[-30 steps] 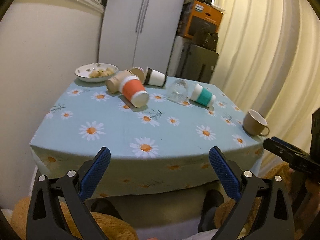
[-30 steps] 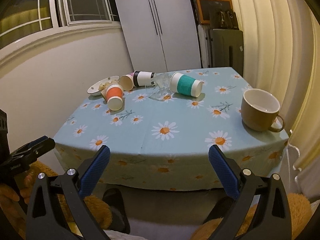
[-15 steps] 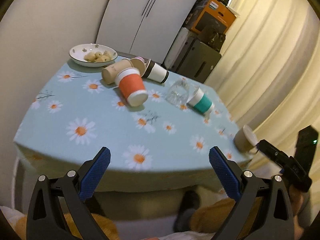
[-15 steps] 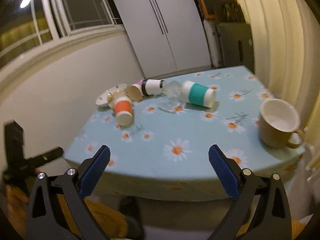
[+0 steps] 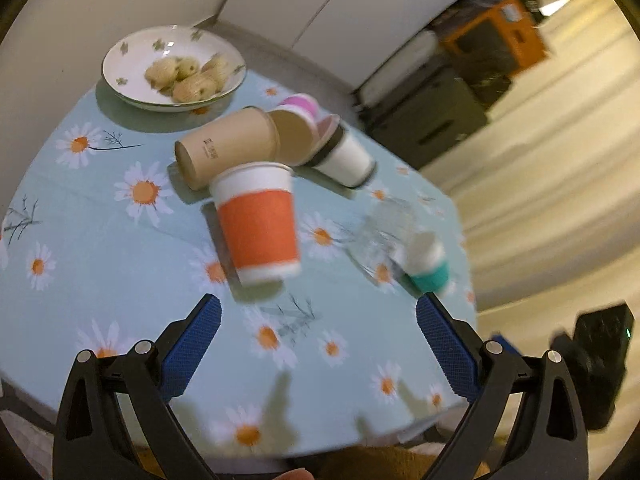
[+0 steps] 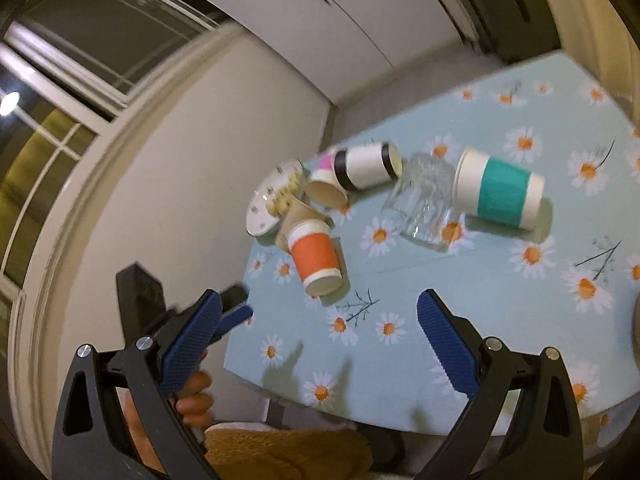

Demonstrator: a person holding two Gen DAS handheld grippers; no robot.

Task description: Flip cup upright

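Both grippers, left gripper (image 5: 318, 322) and right gripper (image 6: 318, 322), are hovering wide open, approaching; the orange-sleeved paper cup (image 5: 258, 222) is lying sideways mid-counter (image 5: 120, 280), apparently the target, needing straddling next.

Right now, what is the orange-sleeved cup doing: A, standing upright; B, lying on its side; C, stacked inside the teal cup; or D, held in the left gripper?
B: the orange-sleeved paper cup lies tipped over on the daisy tablecloth, ahead of the open left gripper.
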